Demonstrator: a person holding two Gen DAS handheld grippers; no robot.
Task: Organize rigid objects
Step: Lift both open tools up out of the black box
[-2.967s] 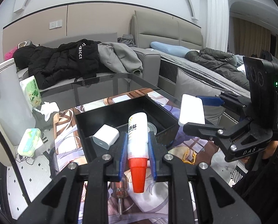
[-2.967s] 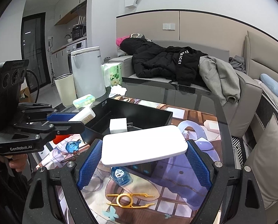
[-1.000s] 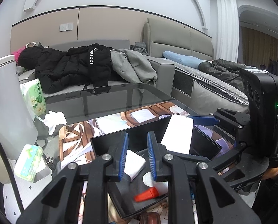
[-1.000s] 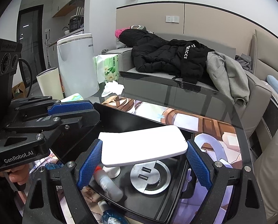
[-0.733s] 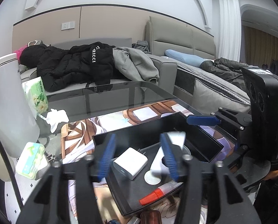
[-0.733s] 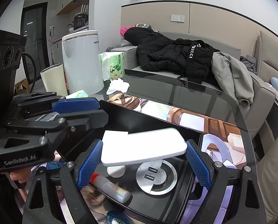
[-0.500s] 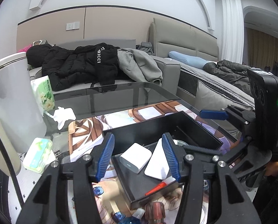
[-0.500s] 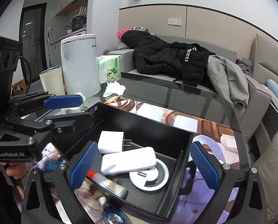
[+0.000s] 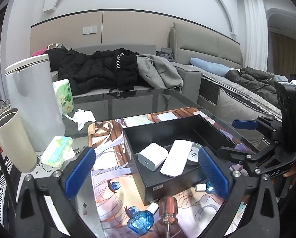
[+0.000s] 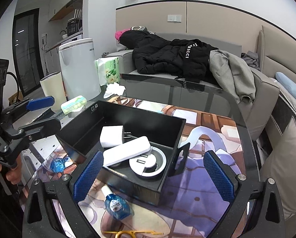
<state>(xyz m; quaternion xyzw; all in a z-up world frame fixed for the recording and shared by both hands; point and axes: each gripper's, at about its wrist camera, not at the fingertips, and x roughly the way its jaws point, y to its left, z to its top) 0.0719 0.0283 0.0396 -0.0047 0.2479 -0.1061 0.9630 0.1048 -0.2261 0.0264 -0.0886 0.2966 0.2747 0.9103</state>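
Where rightward hidden, screwdriver [image 9: 168, 208] leftward.

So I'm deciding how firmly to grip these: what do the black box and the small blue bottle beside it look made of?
The black box looks like matte rigid cardboard or thin plastic: flat, thin walls, dull finish; I can't tell which. The small blue bottle looks like glossy translucent plastic: light shines through it, and it has a white cap.

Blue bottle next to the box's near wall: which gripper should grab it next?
Probably the right gripper: it is open, empty, and the blue bottle lies just below its fingers. The left gripper, also open, sits nearer a different bottle.
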